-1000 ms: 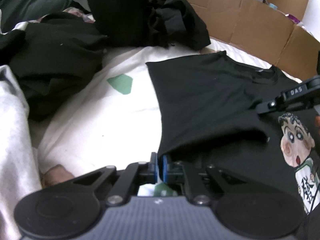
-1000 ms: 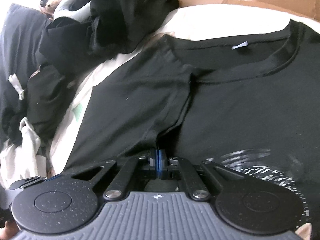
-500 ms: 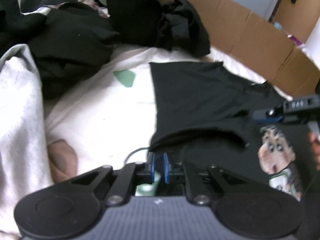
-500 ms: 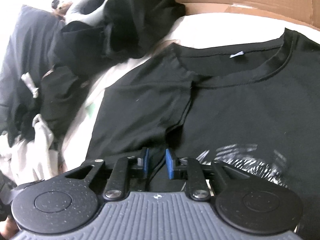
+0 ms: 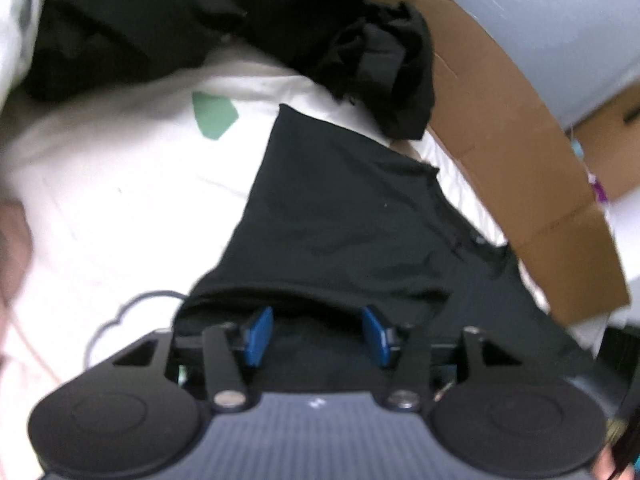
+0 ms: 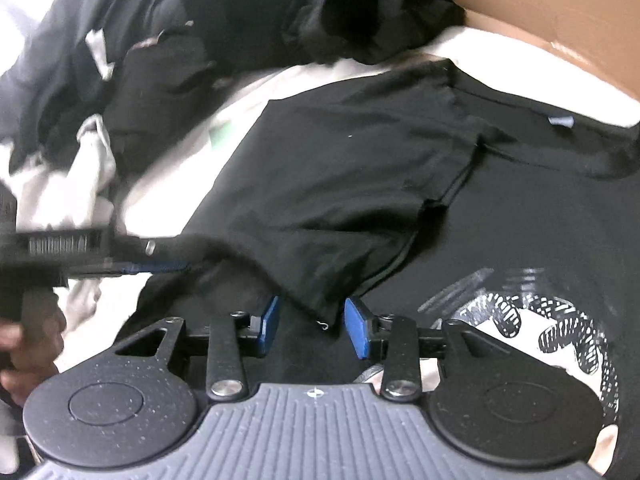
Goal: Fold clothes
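T-shirt (image 6: 500,216), black, soft and limp, lies flat on the bed (image 5: 120,208) just below the cardboard wall (image 5: 532,184). Left tongs (image 5: 316,334) are opening, right tongs (image 6: 312,326) closing around the folded sleeve's hem, the firmest hold.

The black T-shirt (image 6: 352,184) under my grippers was soft matt cloth, faintly linty, its print (image 6: 520,320) at four o'clock in the right wrist view flat and slightly cracked-looking, white on black. My right gripper (image 6: 312,322) had a ribbed, speckled matt grey plastic body, matt black links, shiny metal rivets and smooth blue pads (image 6: 270,320). My left gripper (image 5: 316,334) looked the same, its blue pads (image 5: 258,334) a little glossy. The bed sheet (image 5: 120,208) at nine o'clock was smooth off-white cloth. The cardboard wall (image 5: 520,160) at two o'clock was dull brown paperboard, creased. The heap of dark clothes (image 5: 168,20) at eleven o'clock was matt, crumpled fabric.
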`<control>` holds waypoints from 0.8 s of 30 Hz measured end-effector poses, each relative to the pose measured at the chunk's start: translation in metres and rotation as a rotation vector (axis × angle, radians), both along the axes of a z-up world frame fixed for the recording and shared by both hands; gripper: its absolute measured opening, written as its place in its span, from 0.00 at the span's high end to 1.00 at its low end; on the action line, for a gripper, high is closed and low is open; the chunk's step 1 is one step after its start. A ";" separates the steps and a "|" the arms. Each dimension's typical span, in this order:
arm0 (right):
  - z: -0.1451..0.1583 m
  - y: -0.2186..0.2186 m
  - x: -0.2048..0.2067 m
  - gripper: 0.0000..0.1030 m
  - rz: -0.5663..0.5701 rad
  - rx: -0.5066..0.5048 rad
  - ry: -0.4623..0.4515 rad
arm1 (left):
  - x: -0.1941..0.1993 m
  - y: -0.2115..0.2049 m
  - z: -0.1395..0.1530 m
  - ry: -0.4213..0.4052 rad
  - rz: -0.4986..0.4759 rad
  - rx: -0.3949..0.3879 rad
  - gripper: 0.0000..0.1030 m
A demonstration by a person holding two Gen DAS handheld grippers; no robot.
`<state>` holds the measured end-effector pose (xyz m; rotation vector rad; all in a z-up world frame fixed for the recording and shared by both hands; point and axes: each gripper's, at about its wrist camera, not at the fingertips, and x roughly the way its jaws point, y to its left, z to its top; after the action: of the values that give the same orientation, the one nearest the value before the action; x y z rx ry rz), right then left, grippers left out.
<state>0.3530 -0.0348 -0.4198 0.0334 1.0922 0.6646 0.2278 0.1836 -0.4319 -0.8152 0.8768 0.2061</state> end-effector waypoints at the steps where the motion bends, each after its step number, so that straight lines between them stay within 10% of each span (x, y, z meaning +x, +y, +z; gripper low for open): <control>1: 0.000 0.002 -0.002 0.94 0.010 -0.012 -0.007 | 0.000 0.001 -0.001 -0.012 0.018 -0.030 0.49; 7: 0.012 0.004 -0.014 1.00 0.078 -0.082 -0.082 | -0.002 0.008 -0.008 -0.076 0.126 -0.156 0.50; 11: 0.012 0.004 -0.020 1.00 0.105 -0.133 -0.095 | 0.002 0.008 -0.018 -0.012 0.136 -0.155 0.98; 24: 0.011 -0.014 -0.022 0.98 0.110 -0.147 -0.034 | -0.023 0.001 -0.011 0.090 0.013 -0.022 0.96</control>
<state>0.3309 -0.0487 -0.4085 -0.1650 1.1130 0.6796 0.2049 0.1847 -0.4430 -0.8377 0.9594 0.2463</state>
